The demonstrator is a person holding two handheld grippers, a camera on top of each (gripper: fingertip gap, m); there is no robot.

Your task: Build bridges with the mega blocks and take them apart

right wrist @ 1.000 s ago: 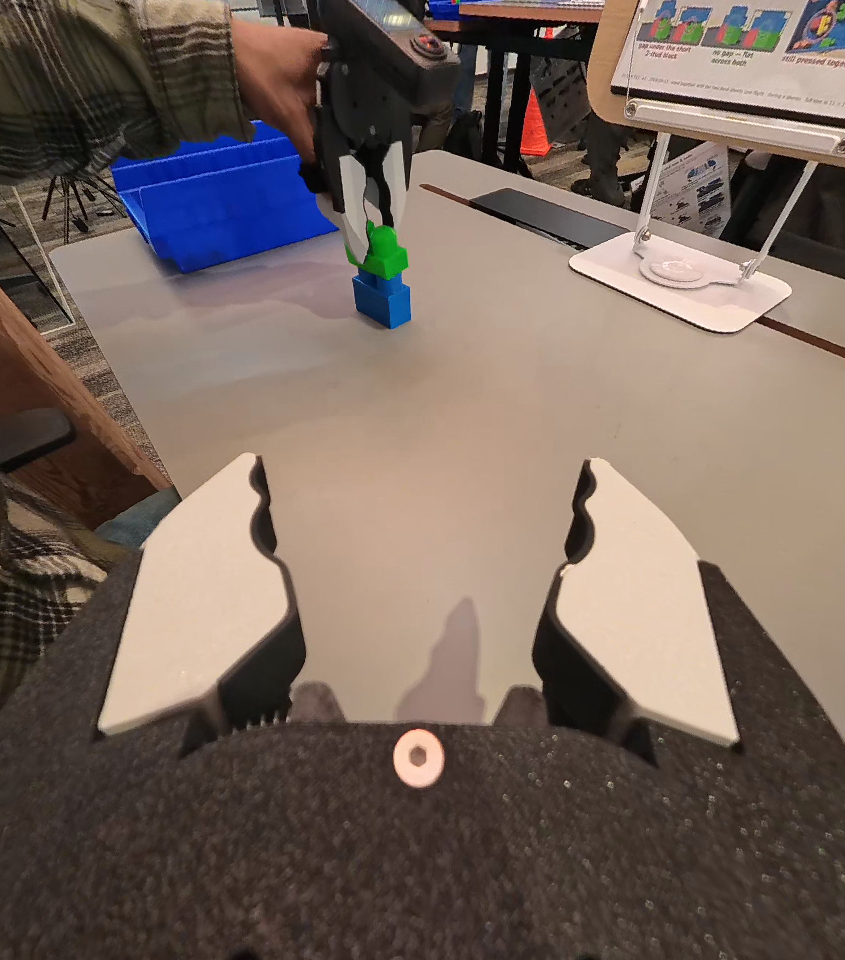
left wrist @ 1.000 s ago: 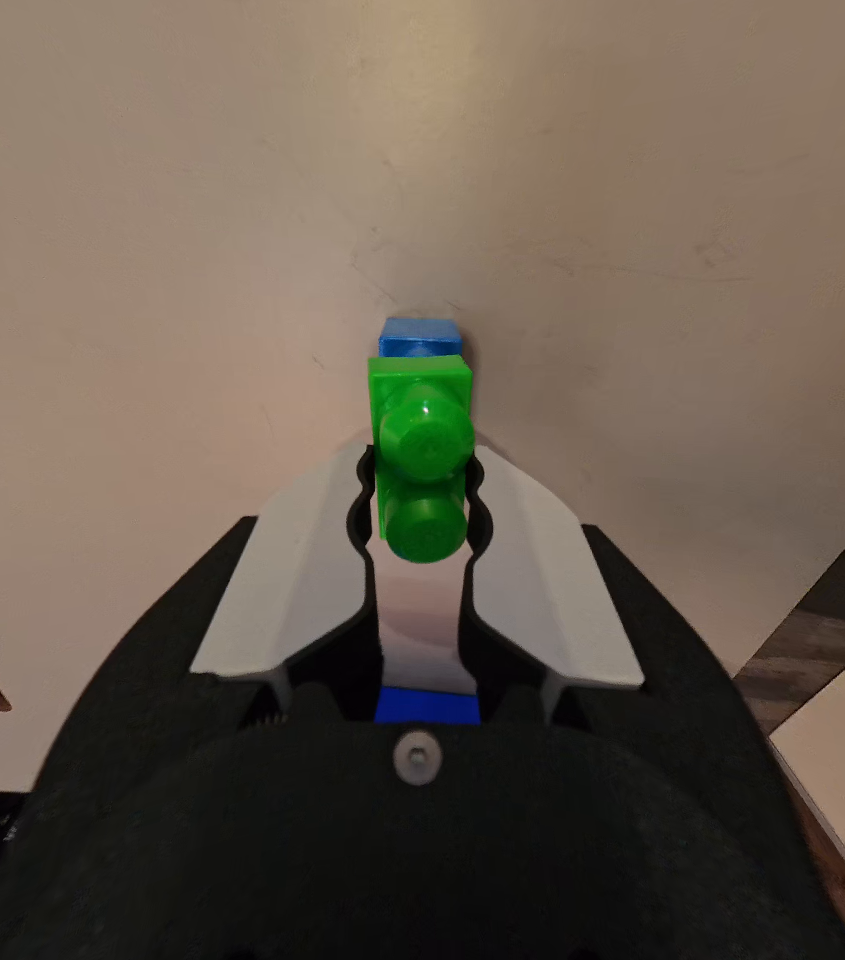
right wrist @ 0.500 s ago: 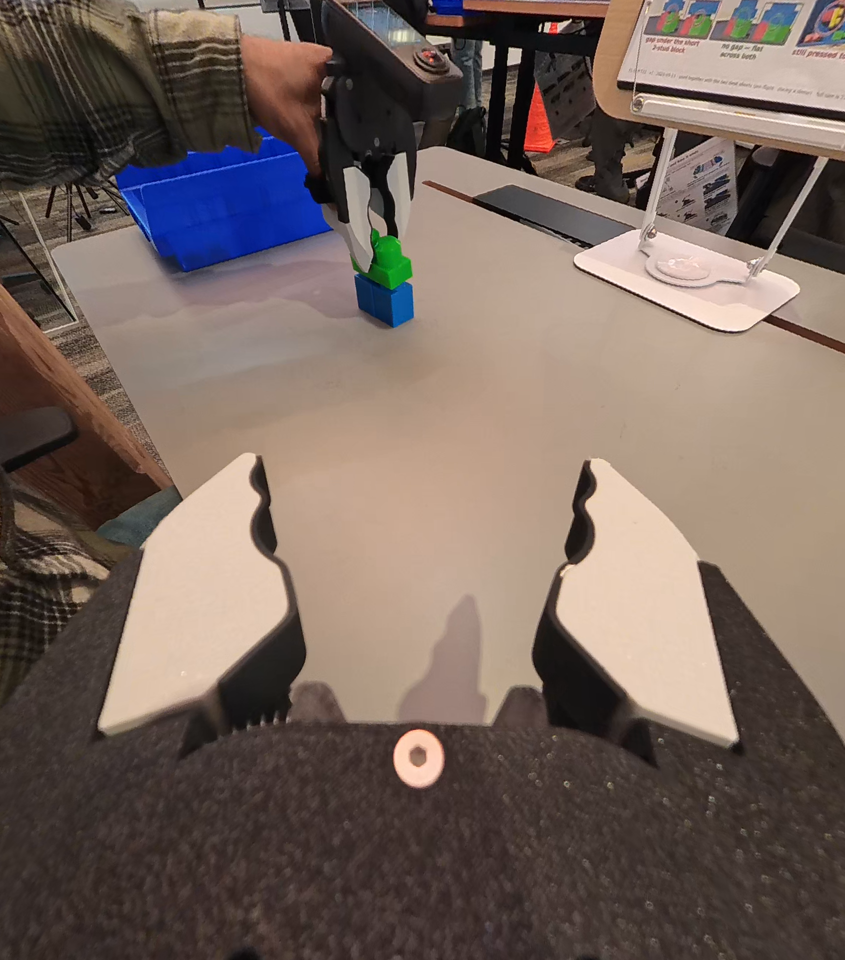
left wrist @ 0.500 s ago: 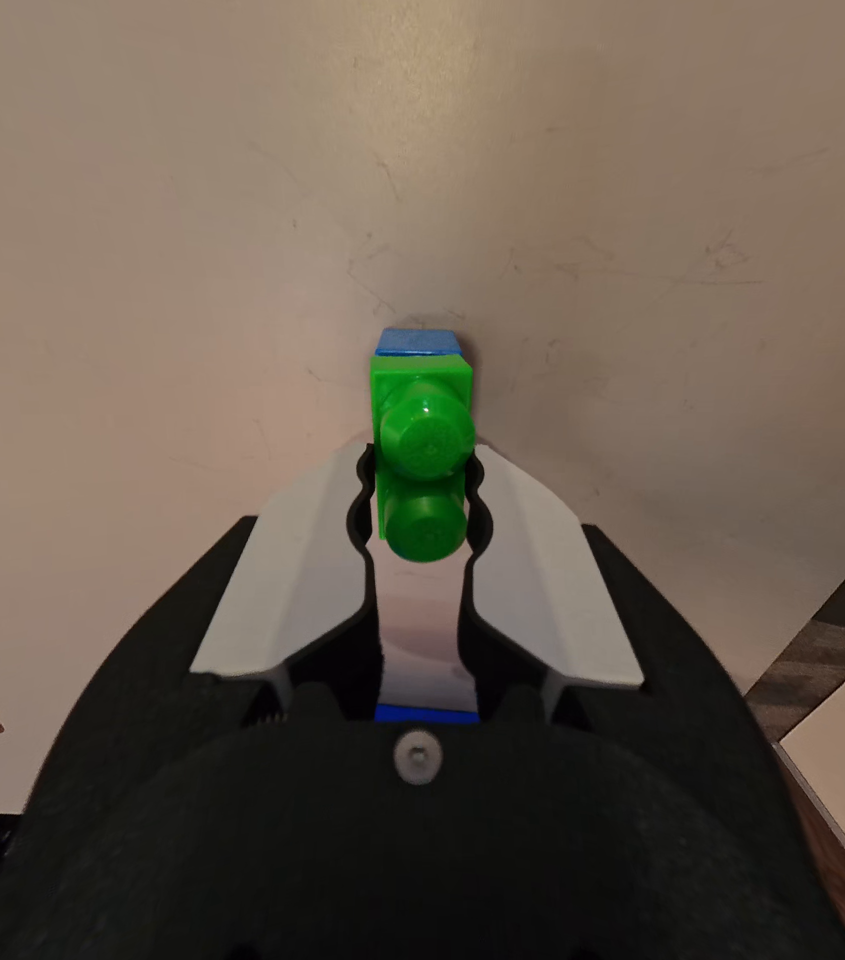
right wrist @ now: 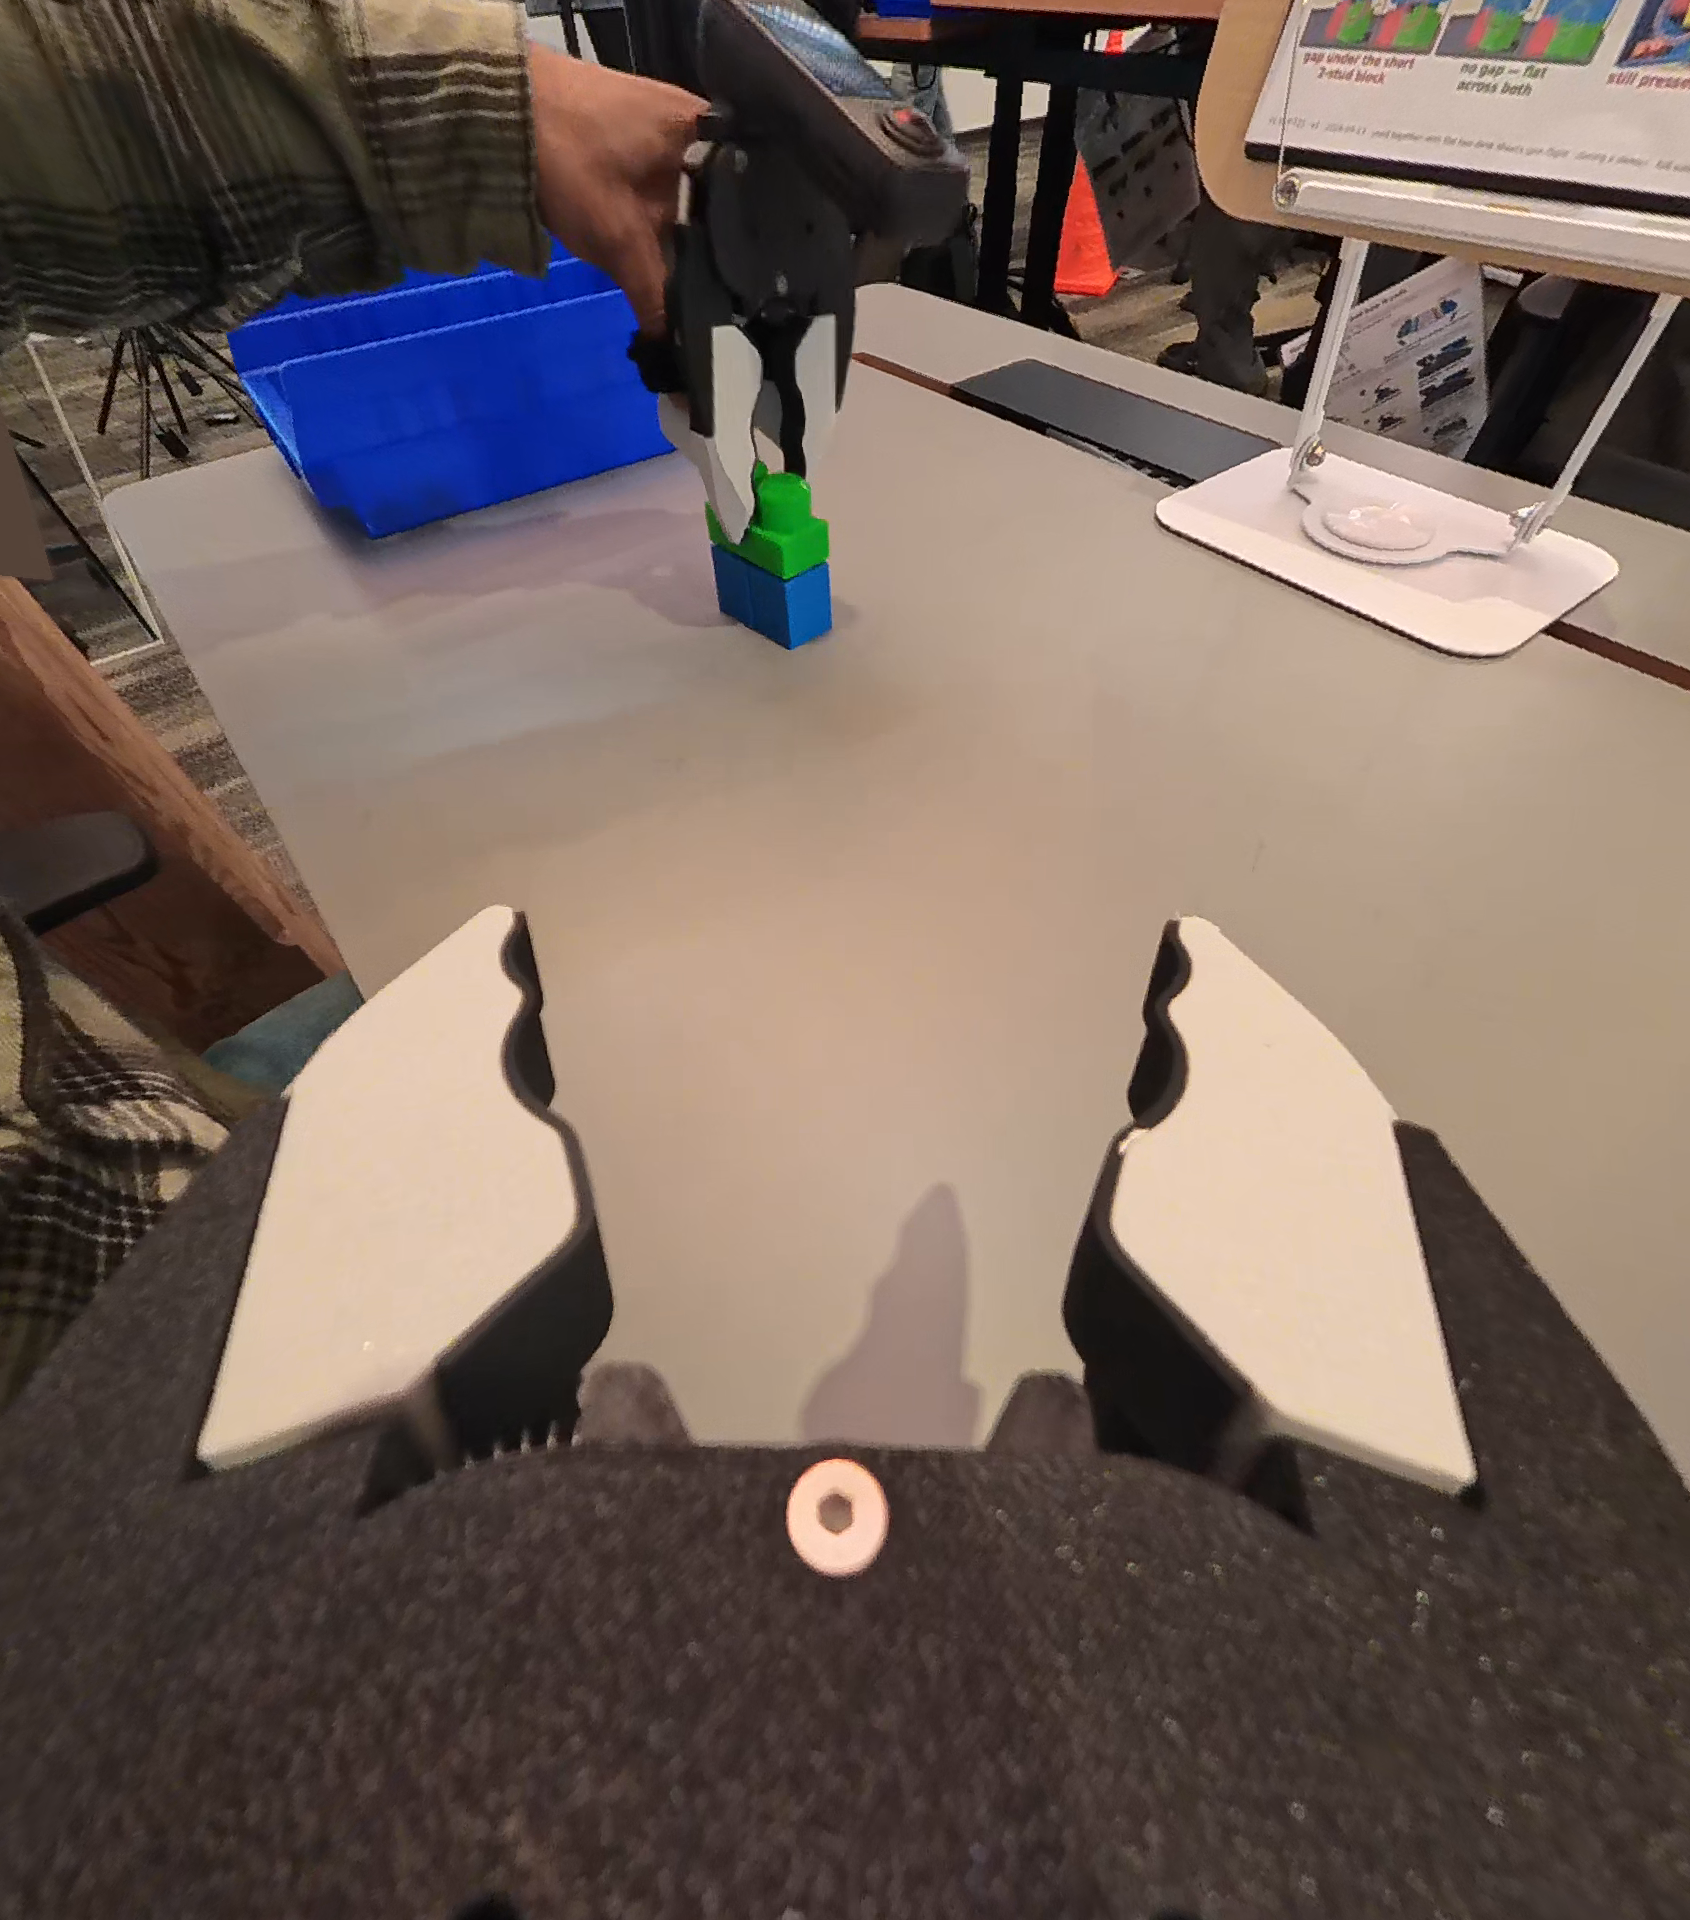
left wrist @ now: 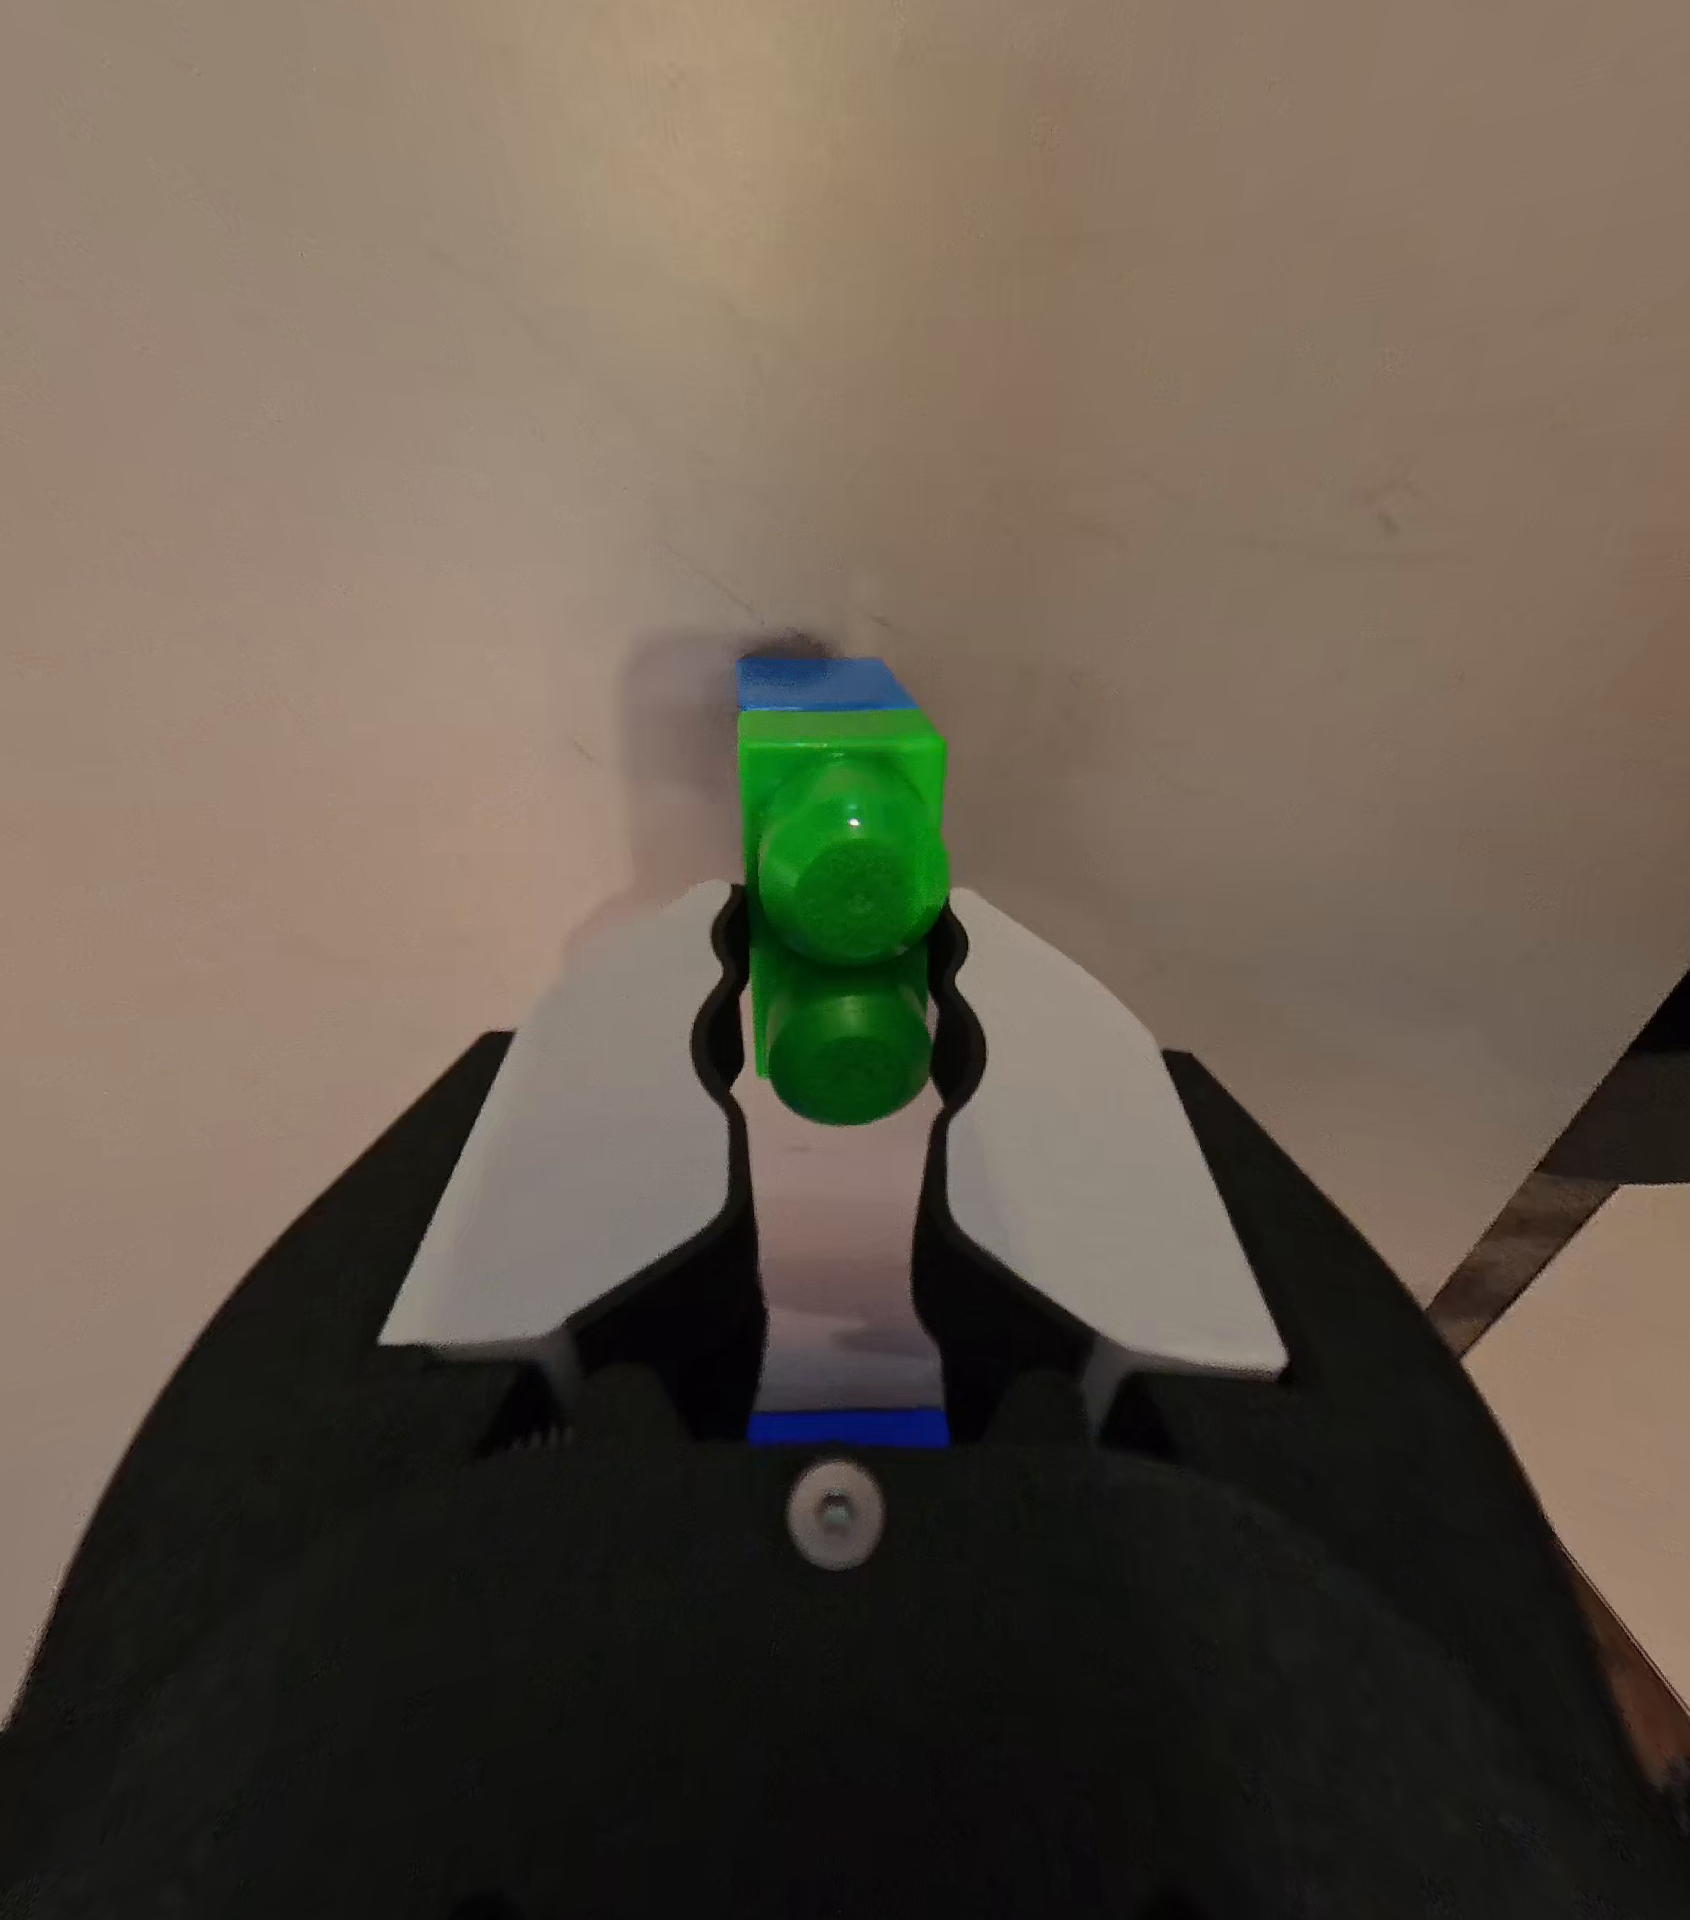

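Note:
My left gripper (left wrist: pixel 841 966) is shut on a green two-stud block (left wrist: pixel 846 883) and holds it from above. The green block sits on top of a blue block (left wrist: pixel 815 681) that stands on the grey table (left wrist: pixel 301 416). The right wrist view shows the same stack: green block (right wrist: pixel 779 525) on blue block (right wrist: pixel 776 603), with the left gripper (right wrist: pixel 763 488) pointing down on it. My right gripper (right wrist: pixel 841 1039) is open and empty, low over the table, well in front of the stack.
A blue bin (right wrist: pixel 446 405) stands behind the stack at the table's far left. A white stand (right wrist: pixel 1381 540) holding an instruction board (right wrist: pixel 1547 94) is at the back right, next to a black slab (right wrist: pixel 1111 421). The table edge (left wrist: pixel 1599 1039) runs on the right. About 35 cm separates my left fingertips from my right.
The left gripper has lowered the green block onto the blue block, closing the gap between them. The right gripper has stayed open and almost still.

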